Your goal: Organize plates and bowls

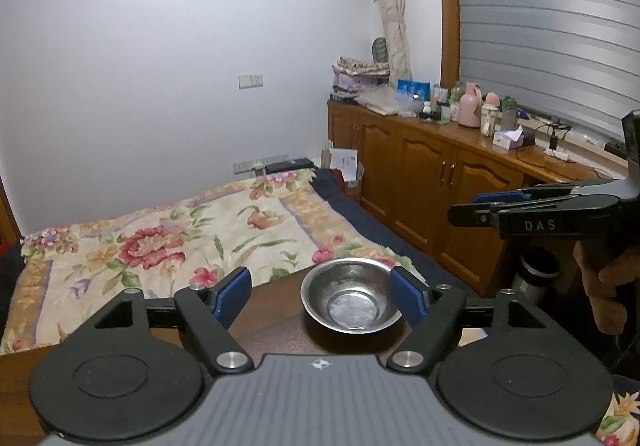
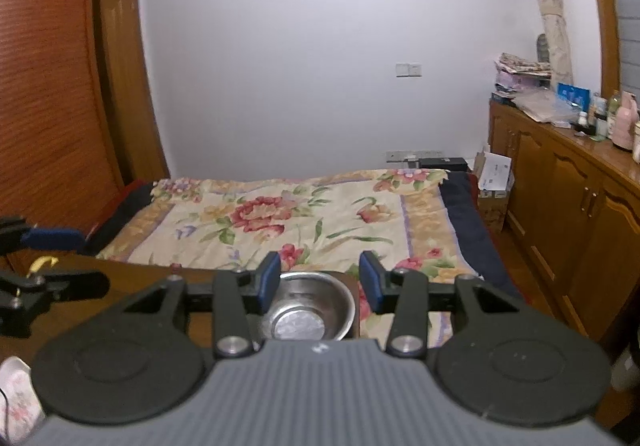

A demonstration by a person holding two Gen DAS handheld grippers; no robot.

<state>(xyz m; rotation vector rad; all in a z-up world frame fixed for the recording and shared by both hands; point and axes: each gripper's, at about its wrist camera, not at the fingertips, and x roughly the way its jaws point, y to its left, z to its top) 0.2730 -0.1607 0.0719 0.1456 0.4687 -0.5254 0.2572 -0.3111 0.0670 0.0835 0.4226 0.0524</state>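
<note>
Both hand-held grippers, left and right, are seen spread open and empty above the steel bowl, which is set at the desk edge nearest the bed.

Shiny metal bowl on matt brown wood table.
I see matt black plastic grippers, blue rubbery pads; floral cloth bedspread, glossy wood cabinets.
</note>
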